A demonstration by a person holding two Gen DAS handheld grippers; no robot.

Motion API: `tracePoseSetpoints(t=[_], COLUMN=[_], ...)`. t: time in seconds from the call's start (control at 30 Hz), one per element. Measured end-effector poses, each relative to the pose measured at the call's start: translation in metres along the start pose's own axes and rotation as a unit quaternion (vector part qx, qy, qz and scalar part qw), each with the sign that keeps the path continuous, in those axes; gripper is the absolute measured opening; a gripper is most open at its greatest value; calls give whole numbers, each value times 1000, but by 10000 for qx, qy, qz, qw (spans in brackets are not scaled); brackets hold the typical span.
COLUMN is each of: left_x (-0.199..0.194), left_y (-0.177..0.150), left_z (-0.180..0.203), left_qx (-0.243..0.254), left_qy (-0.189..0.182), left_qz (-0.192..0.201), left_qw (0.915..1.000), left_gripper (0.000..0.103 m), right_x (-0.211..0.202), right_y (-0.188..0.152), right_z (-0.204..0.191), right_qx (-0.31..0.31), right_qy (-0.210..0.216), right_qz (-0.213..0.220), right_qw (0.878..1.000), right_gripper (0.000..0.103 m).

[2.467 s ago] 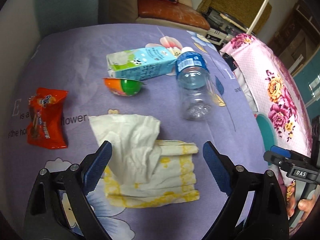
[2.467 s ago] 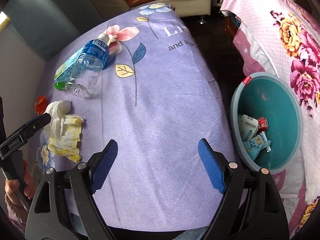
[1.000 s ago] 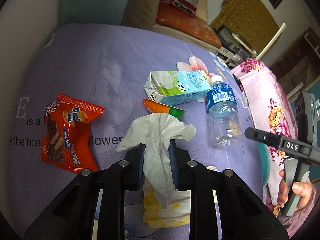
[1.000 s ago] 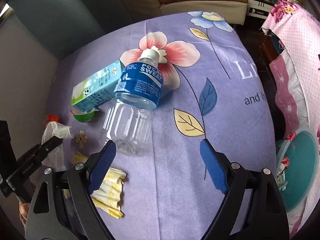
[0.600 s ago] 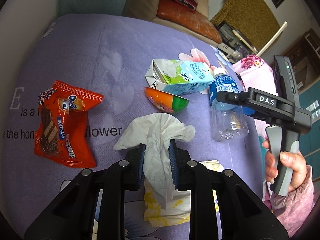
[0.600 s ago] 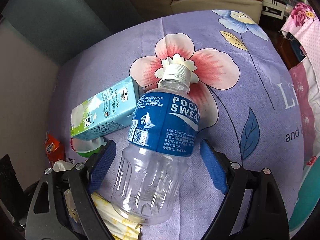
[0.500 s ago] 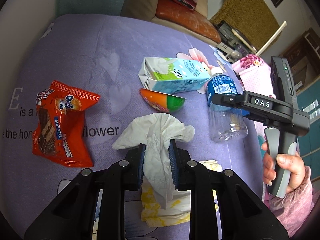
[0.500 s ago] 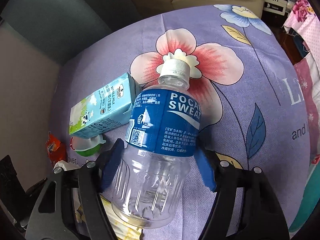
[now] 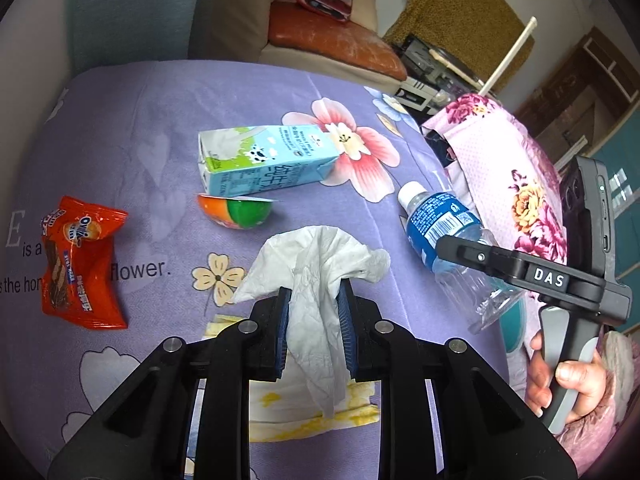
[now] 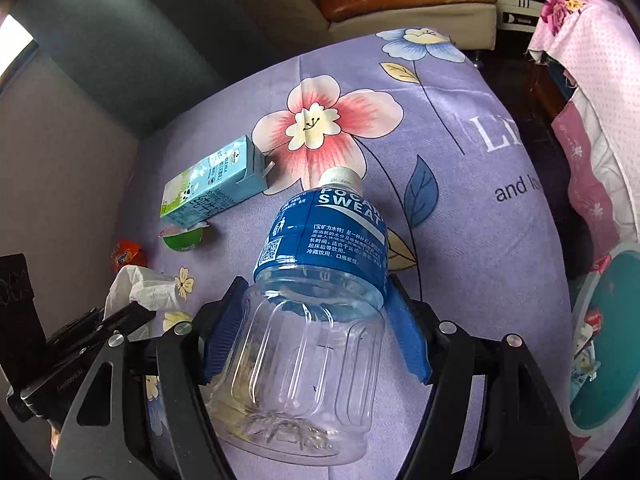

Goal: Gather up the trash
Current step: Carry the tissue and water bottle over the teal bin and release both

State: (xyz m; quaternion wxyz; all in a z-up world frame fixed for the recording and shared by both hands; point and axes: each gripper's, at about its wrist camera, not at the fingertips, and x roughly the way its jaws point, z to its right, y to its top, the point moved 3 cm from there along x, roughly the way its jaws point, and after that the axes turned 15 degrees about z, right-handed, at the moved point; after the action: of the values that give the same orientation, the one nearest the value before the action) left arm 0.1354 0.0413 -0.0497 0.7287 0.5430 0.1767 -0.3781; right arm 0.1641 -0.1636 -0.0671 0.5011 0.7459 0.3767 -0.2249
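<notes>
Left tongs (image 9: 313, 330) pinched narrow on a crumpled white paper tissue (image 9: 316, 276), its loose folds bunching above the blue pads and a tail hanging below them. Under the tissue, on the bench covered by a purple flower-print cloth (image 9: 132, 120), lies a folded white-and-yellow paper napkin (image 9: 312, 408), partly hidden by the tongs. Right tongs (image 10: 316, 336) clamped on a clear plastic bottle with a blue label and white cap (image 10: 320, 280); blue pads press both sides just under the label, cap pointing away from the camera. In the left view the bottle looks raised off the cloth, though contact at its base cannot be told. Left on the cloth: a light-blue and green milk carton (image 9: 260, 164) lying on its side, a small orange-and-green plastic cup (image 9: 238, 210) just in front of it and close to touching, and a red-orange crinkled snack wrapper (image 9: 82, 268) well apart to the far left. Beyond the bench's right edge stands a teal round bin with a grey rim (image 10: 608, 344), some packets visible inside. A pink floral cloth (image 9: 516, 184) drapes beside it. The person's right hand (image 9: 568, 376) grips the grey handle. Sofa with a brown cushion (image 9: 332, 44) behind the bench.
</notes>
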Motion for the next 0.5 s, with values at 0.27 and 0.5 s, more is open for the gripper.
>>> tracePoseSetpoints(t=[0.27,0.5], left_x=[7,17], left_y=[-15,-26], left_z=[52,115], left_qx=[301,801], left_qy=[-237,-440], left_qz=[-151,-227], left_qw=[9992,9956], left_gripper=[23,23], right_x=[-52,-93], right_y=[-20,-31], right_z=[36,77], right_qx=[281,651], right_qy=[-87,-185], right_qz=[272,542], right_qw=[9992,9962], right_gripper=[66,66])
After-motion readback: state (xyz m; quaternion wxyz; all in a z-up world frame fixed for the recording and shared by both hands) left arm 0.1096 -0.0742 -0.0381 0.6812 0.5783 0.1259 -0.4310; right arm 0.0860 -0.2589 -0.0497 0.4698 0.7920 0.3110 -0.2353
